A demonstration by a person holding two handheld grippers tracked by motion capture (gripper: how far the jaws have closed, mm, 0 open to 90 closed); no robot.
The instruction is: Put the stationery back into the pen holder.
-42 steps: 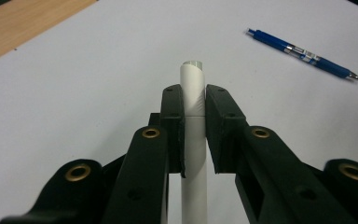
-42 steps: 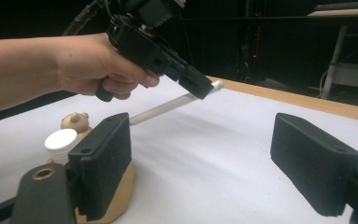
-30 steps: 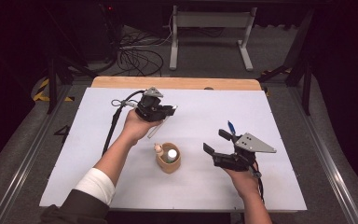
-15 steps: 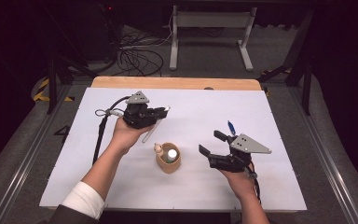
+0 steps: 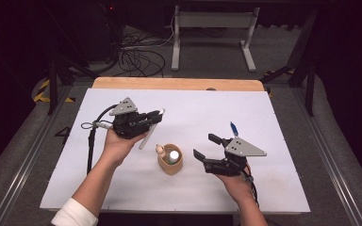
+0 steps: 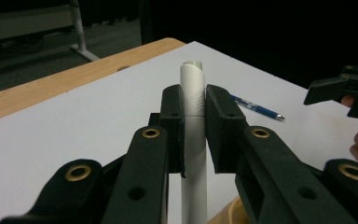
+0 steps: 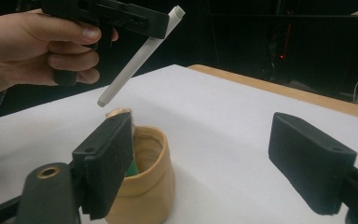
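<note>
White marker, a slim, stiff plastic tube that looks light and smooth enough to slip, hangs tilted in the air above the left-middle of the tabletop, clamped near its upper end by the left tool. The left gripper view shows both black pads pressed flat on the barrel just under the cap end, a hold that leaves the long lower part free to swing; a grip nearer the middle would likely steady it. Its lower tip points toward a small tan cup of soft, leathery look, standing near the tabletop's centre with a green-and-white item and a wooden-topped piece inside. The cup seems light and easy to tip. The right tool hovers just beside the cup, jaws spread wide and empty. A blue pen lies toward the right side. The white sheet is smooth and matte, with a wooden strip along the far edge; beyond lie dark floor, cables and a metal stand.
</note>
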